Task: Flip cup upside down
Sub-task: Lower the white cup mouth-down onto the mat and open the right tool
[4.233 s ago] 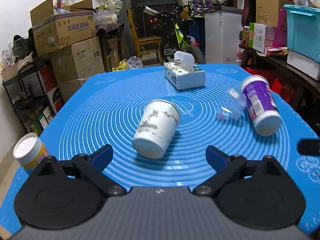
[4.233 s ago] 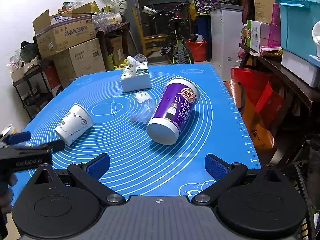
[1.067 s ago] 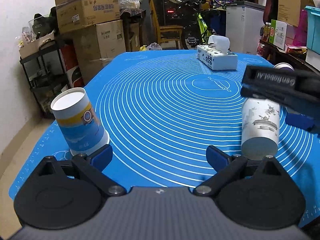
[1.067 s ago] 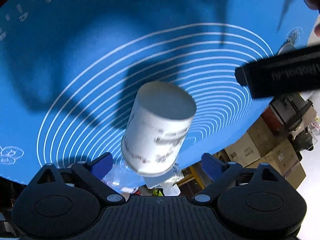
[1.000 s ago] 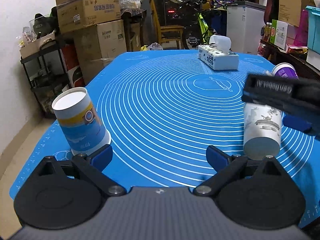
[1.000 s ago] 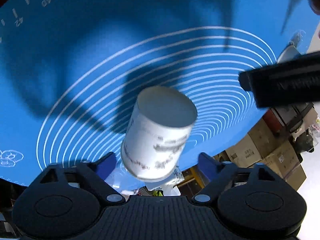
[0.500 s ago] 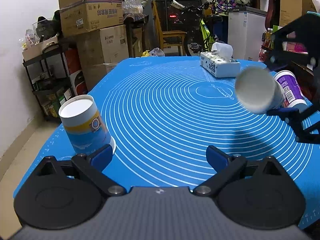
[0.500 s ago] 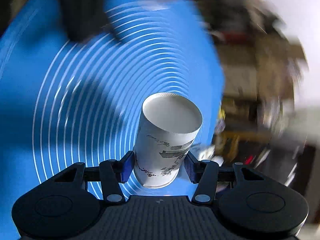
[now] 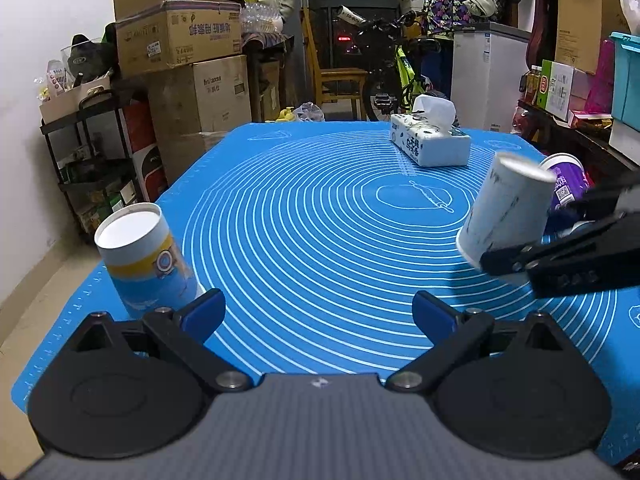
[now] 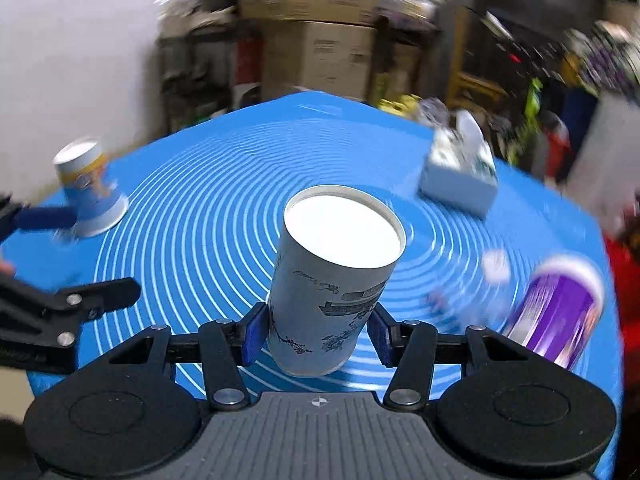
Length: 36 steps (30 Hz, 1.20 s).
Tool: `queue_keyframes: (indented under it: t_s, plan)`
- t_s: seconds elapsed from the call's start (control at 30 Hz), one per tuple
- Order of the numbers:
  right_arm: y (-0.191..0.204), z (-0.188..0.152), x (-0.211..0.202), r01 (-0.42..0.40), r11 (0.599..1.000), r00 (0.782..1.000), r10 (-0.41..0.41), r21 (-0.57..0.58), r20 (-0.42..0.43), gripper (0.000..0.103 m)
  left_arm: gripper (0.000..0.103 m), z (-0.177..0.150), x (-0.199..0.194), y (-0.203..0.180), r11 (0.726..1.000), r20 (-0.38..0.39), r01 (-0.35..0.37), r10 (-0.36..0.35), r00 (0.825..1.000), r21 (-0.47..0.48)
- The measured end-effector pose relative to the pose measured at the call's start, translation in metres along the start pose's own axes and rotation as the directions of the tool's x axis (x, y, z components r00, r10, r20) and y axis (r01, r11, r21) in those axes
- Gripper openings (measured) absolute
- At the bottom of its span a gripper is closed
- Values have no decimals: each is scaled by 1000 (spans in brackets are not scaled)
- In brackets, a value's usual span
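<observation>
My right gripper point(image 10: 318, 330) is shut on the white paper cup point(image 10: 332, 280) with ink drawings, near its rim. The cup's closed base points up and away from the camera. In the left wrist view the white cup point(image 9: 506, 210) hangs tilted above the blue mat point(image 9: 320, 220), base uppermost, with the right gripper point(image 9: 560, 256) on it at the right. My left gripper point(image 9: 318, 314) is open and empty, low over the mat's near edge.
A blue and yellow cup point(image 9: 146, 256) stands upside down at the mat's near left, also seen in the right wrist view point(image 10: 86, 190). A purple cup point(image 10: 556, 312) lies on its side at the right. A tissue box point(image 9: 430, 144) sits at the far side. Boxes and shelves stand beyond the table.
The right gripper has closed on the white cup, lifted it and turned it over so its base now points up. The left gripper has stayed open near the blue and yellow cup.
</observation>
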State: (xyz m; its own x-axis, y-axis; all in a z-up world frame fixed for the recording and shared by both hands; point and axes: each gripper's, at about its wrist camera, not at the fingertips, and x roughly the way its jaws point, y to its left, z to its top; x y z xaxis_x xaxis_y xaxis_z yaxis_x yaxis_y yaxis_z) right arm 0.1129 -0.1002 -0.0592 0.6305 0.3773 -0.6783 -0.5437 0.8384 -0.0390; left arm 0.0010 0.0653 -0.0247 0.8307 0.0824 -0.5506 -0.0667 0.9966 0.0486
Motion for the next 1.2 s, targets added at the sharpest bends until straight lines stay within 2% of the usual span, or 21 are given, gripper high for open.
queue_keyframes:
  t_s: [0.17,0.33,0.5,0.8,0.93,1.2]
  plan:
    - [-17,-8,18,0,996,1000,2,94,-22,58,99,-1,2,-4,1000,-2,-8,8,1000,16]
    - [-11,-9,20,23,997,1000,-21,75,-21,61,99,-2,2,-3,1000,-7,-12,12,1000,14]
    - [-3,-11,11,38,998,999,-36,54,-22,75,99,0,0,-2,1000,-9,-12,12,1000,5]
    - [-7,-34,-43,99,981,994,-106,167,36,92,99,3,-15,-9,1000,-7,-19,19,1000,-14]
    - [-14,-51,-68,88,967,993,-103,240,50,93,99,4,-23,-16,1000,-16,15,-15,1000,-19]
    - [-7,-74,-108,163,964,979,-185,210,85,96,99,-6,-34,-40,997,-44,73,-72,996,25]
